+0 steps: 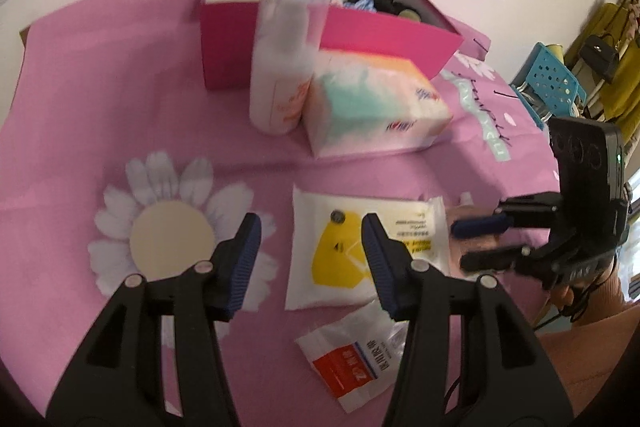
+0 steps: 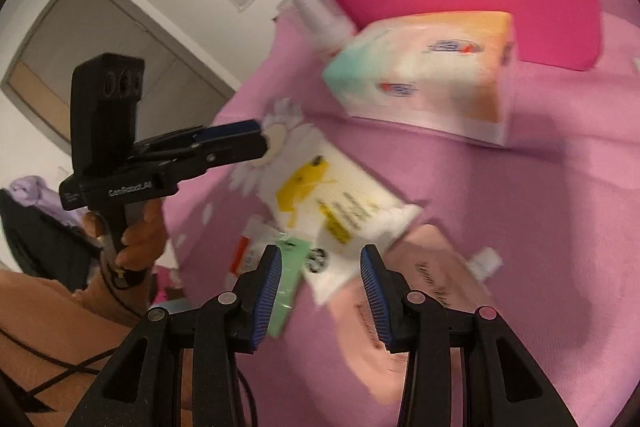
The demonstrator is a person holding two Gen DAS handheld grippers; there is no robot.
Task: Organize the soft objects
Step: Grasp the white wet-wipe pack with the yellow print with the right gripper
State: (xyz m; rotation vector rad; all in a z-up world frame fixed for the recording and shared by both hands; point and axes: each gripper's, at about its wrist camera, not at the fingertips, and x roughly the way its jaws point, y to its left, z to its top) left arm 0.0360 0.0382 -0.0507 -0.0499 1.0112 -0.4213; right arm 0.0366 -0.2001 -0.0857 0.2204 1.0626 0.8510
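Left gripper (image 1: 312, 259) spread wide over the pink bedspread (image 1: 100, 107), holding nothing. White wet-wipe pack (image 1: 360, 251) with yellow flap lying flat just ahead of and under the right-hand finger, partly covered by it; long axis roughly across the left wrist view, yellow flap toward the fingers. Small plastic sachet (image 1: 352, 351) with red-and-white label just below the pack, nearer the camera, tilted diagonally. Daisy print (image 1: 172, 239) on the bedspread under the left-hand finger.

Further on: soft tissue pack (image 1: 376, 107) resting on its broad face, long axis running left to right, just beside an upright white bottle (image 1: 280, 67). Both close against the open pink box (image 1: 360, 31), dark cloth items visible inside.

Right gripper (image 2: 320, 287) likewise open wide and gripping nothing. In the right wrist view, the wet-wipe pack (image 2: 340, 203) reaching between the spread fingers at its near corner, long axis diagonal, upper left to lower right. Pale pink tube (image 2: 420, 287) partly under that pack, cap toward the right. Green sachet (image 2: 292, 279) beside the left-hand finger. View heavily blurred; contact with the pads not discernible.
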